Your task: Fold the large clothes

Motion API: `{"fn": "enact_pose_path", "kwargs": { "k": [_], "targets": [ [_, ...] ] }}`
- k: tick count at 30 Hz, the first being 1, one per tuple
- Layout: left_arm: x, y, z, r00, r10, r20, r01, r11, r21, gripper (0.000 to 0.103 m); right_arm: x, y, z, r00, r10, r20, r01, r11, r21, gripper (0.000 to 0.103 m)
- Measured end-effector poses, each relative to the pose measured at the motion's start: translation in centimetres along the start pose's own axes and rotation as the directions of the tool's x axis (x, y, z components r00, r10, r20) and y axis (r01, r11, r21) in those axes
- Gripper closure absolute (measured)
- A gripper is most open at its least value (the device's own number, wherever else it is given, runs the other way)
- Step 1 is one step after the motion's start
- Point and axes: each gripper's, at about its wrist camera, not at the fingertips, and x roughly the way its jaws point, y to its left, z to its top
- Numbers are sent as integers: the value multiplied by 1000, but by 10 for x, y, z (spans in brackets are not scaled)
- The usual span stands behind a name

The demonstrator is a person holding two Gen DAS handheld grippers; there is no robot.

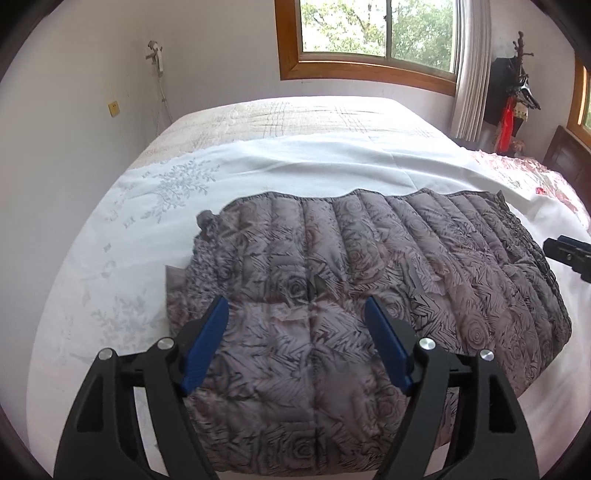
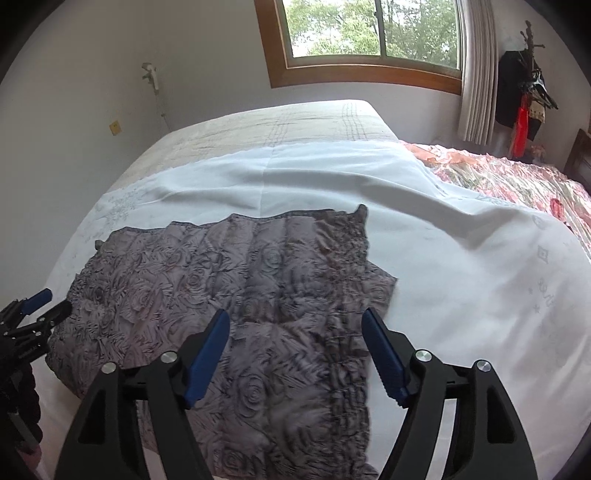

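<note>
A grey quilted jacket [image 1: 369,280] with a rose print lies folded flat on the white sheet [image 1: 295,162] of the bed. My left gripper [image 1: 297,304] hangs open above the jacket's near left part, nothing between its blue pads. My right gripper [image 2: 295,317] is open too, above the jacket [image 2: 229,288] near its right edge, and holds nothing. The right gripper's tip [image 1: 569,256] shows at the right edge of the left wrist view. The left gripper [image 2: 46,304] shows at the left edge of the right wrist view.
The white sheet [image 2: 443,258] covers the near half of the bed; a beige cover [image 1: 295,114] lies beyond it and a pink floral quilt [image 2: 517,181] to the right. A wall, a window [image 1: 373,29] and a curtain stand behind, with a coat rack [image 2: 524,92] at the right.
</note>
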Motion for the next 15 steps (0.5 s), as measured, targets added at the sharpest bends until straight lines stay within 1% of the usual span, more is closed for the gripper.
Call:
{"fn": "enact_pose_path", "kwargs": {
  "k": [4, 7, 11, 13, 15],
  "targets": [
    [-5, 7, 4, 1000, 10, 7, -10, 1000, 12, 23, 1, -15, 1, 999, 1, -32, -1, 1000, 13, 24],
    [-2, 15, 6, 1000, 14, -4, -14, 1000, 10, 22, 6, -28, 2, 998, 13, -62, -12, 1000, 28, 22],
    [12, 37, 10, 998, -18, -60, 15, 999, -51, 21, 20, -42, 2, 991, 57, -122, -50, 997, 56, 21],
    [23, 55, 11, 995, -35, -96, 25, 995, -98, 21, 27, -48, 1, 986, 73, -149, -62, 995, 75, 19],
    [36, 71, 10, 987, -79, -140, 58, 987, -148, 21, 37, -54, 0, 979, 101, -179, -84, 991, 101, 19]
  ]
}}
